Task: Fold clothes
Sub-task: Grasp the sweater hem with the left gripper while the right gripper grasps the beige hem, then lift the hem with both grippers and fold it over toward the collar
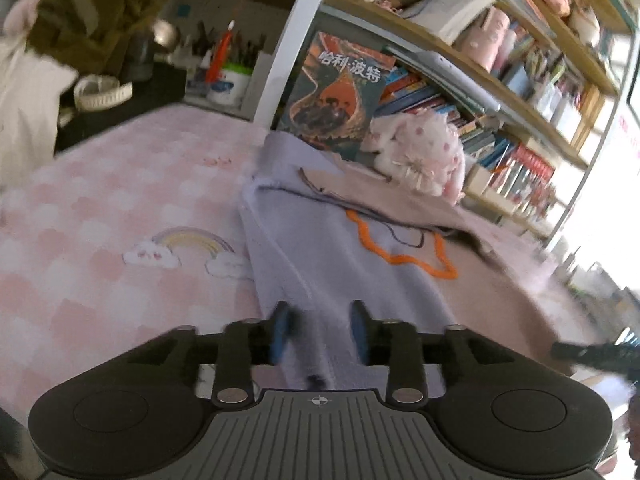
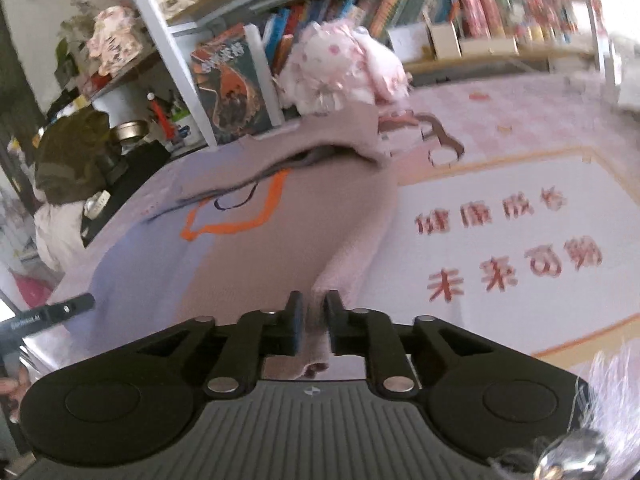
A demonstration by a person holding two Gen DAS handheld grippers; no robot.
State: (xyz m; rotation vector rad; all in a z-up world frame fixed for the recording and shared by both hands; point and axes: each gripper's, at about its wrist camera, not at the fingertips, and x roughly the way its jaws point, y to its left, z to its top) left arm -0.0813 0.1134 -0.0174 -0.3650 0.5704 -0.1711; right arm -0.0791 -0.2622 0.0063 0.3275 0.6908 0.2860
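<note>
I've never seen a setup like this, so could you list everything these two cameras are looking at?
sweater: one, lilac and pink with an orange outline, spread on the bed
bedsheet: one, pink checks with a rainbow, under the sweater
plush toy: one, white with pink dots, behind the sweater
big book: one, dark with orange, upright against the shelves
bookshelves: several levels, crowded with books
olive cloth: one, heaped far left
left gripper: fingers apart, lilac hem between them
right gripper: fingers narrowly apart, pink hem between them
</note>
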